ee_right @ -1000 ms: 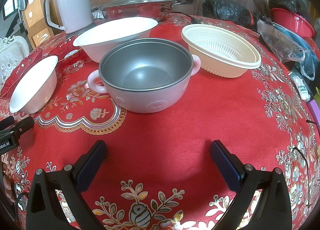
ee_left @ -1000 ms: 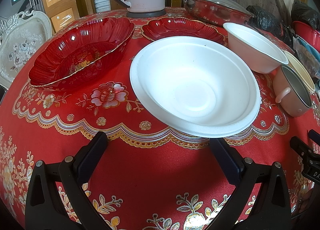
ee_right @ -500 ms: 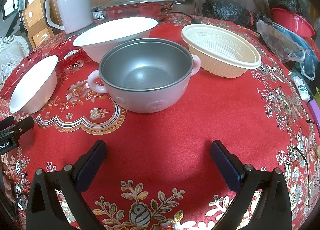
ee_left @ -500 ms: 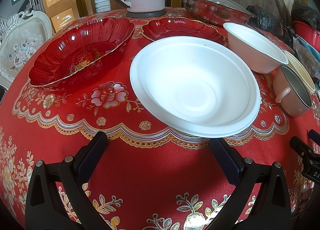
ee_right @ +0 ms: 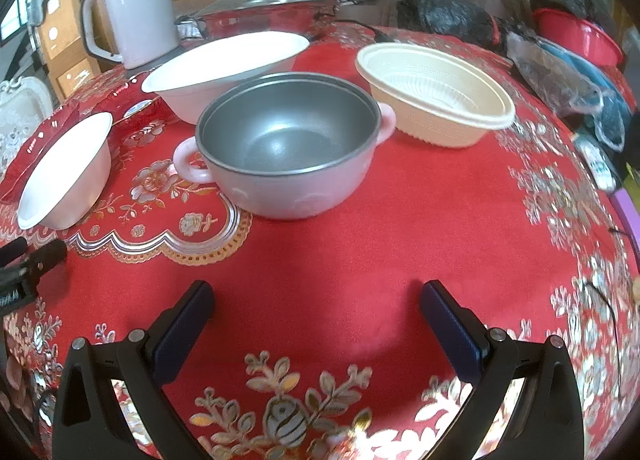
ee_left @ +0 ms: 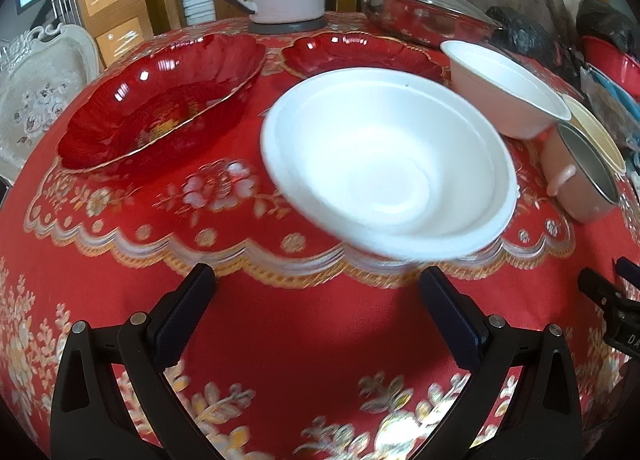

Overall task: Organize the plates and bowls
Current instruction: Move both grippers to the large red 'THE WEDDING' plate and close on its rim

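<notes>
Judging by the spread, nothing stacked yet: white foam bowl (ee_left: 390, 163) at 12 o'clock of the wide-open, empty left gripper (ee_left: 316, 300). Pink-handled bowl (ee_right: 288, 147) at 12 of the right gripper (ee_right: 316, 312), equally open and empty. Red dishes (ee_left: 160, 99) at 10 o'clock, all sorting remaining.

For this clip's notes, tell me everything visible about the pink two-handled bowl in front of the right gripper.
The pink two-handled bowl is round, with a pale pink outside that looks like plastic and a grey, metal-looking lining. A small loop handle sticks out on each side. It is empty and upright on the red tablecloth, touched by neither gripper. A white bowl sits just behind it and a cream plastic bowl to its right. In the left wrist view it shows at the right edge.
</notes>
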A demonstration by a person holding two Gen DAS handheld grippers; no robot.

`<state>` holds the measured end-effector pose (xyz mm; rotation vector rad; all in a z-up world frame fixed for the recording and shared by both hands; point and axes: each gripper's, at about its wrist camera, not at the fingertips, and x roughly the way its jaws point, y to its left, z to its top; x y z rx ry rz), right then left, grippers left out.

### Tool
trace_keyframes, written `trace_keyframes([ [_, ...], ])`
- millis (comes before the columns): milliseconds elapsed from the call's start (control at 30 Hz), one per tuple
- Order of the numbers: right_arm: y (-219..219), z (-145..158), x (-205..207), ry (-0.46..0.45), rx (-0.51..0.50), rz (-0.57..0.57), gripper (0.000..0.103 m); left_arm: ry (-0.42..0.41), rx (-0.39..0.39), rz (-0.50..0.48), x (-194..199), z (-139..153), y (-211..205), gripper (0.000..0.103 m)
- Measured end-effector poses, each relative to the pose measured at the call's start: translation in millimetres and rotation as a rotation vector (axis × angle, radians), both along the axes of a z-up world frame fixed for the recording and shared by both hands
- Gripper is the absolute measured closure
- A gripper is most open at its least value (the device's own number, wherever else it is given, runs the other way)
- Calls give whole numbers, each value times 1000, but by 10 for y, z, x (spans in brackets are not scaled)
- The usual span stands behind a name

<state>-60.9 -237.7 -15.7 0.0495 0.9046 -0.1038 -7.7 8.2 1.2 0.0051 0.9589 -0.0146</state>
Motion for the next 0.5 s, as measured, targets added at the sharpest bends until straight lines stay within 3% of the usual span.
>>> trace_keyframes([
  [67,63,42,-50,25,41,27,0,-11,10,-4,-125,45,128,0],
  [167,182,275,-163,-25,120,75,0,-65,-13,3,-330,300,390,0],
  [267,491,643,-219,-68,99,169,0,-98,-10,28,-437,563,727,0],
  [400,922,1045,-178,-128,117,323,0,-115,16,75,-392,806,1164,0],
  [500,1298,1273,69,-139,143,431,0,-108,35,108,-257,910,1471,0],
])
